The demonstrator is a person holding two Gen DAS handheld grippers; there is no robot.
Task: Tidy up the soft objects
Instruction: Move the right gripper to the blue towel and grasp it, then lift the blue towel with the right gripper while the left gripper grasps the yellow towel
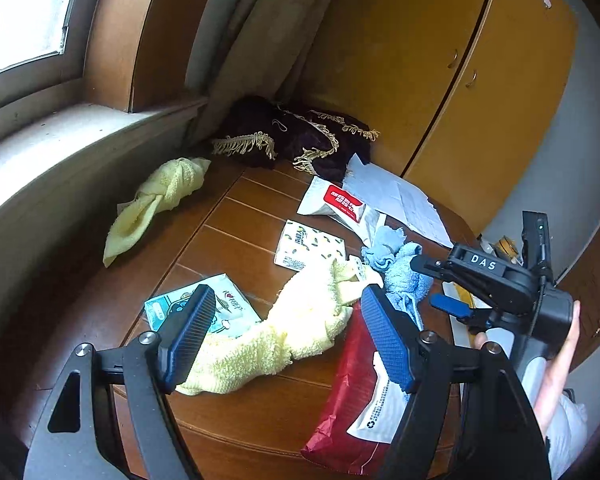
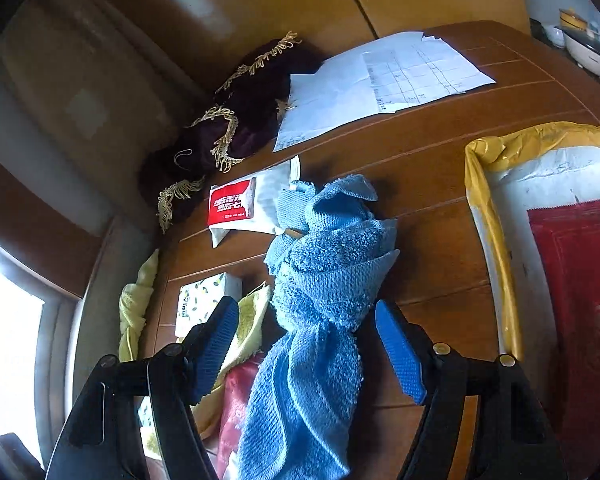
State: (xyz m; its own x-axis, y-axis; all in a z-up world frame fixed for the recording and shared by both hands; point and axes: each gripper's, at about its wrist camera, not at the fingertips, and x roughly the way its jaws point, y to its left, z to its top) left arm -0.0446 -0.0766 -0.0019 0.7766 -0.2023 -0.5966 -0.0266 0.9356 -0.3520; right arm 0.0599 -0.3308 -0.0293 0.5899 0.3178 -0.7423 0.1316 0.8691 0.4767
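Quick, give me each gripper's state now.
Left gripper: open, holding nothing, over the pale yellow terry towel.
Right gripper: open, straddling the twisted blue terry towel.

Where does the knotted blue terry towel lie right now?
The knotted blue terry towel lies mid-table between the open right gripper's fingers, beside the yellow towel.

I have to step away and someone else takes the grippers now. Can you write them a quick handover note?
Left gripper: open, empty, over the near yellow towel.
Right gripper: open, astride the twisted blue towel, not gripping it.
A second yellow towel lies near the windowsill; a dark fringed cloth sits at the table's far corner.
Done: nothing visibly sorted.
Left: gather the towels, still mixed with tissue packs and papers.
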